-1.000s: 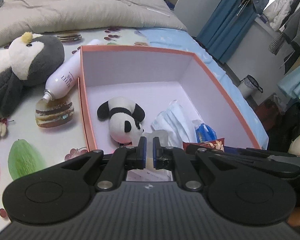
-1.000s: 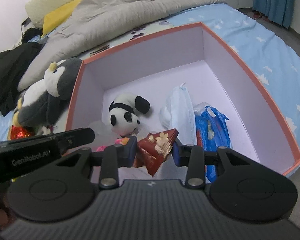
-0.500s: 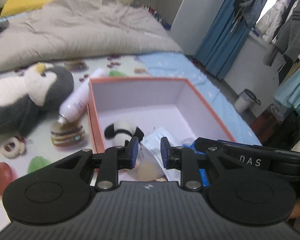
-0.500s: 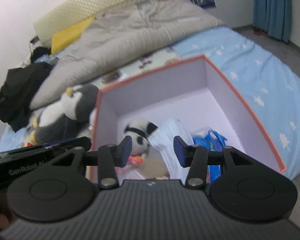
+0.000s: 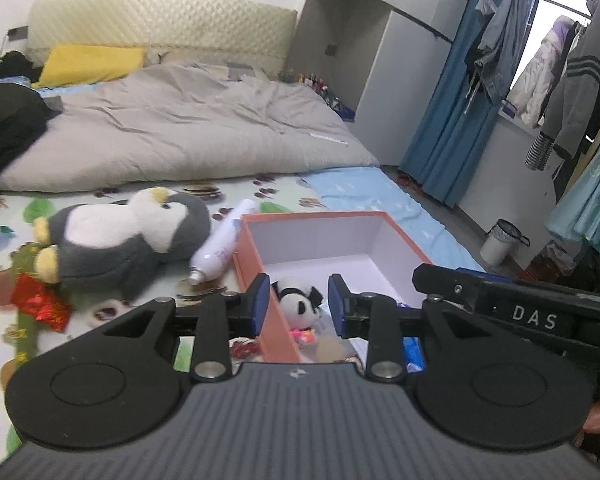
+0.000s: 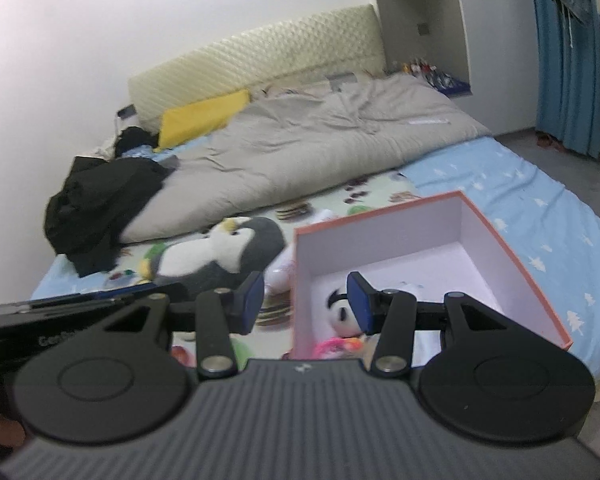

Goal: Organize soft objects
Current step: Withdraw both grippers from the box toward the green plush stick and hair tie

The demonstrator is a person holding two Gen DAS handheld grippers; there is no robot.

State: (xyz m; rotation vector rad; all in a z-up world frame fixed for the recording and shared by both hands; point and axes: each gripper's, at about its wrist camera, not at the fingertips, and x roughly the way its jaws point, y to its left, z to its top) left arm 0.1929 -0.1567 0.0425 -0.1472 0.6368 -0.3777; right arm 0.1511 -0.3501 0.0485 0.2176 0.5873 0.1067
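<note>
Orange box (image 5: 256,292) lies below and ahead of both claws, which have risen from it since 1 s ago. Penguin plush (image 5: 124,236), still on the bed, sits ahead-left of the left gripper (image 5: 299,304). Panda plush (image 5: 300,306) rests inside the box (between the left fingertips in view). Left gripper and right gripper (image 6: 306,302) are spread and empty, their 2 items released; the penguin is probably next.
</note>
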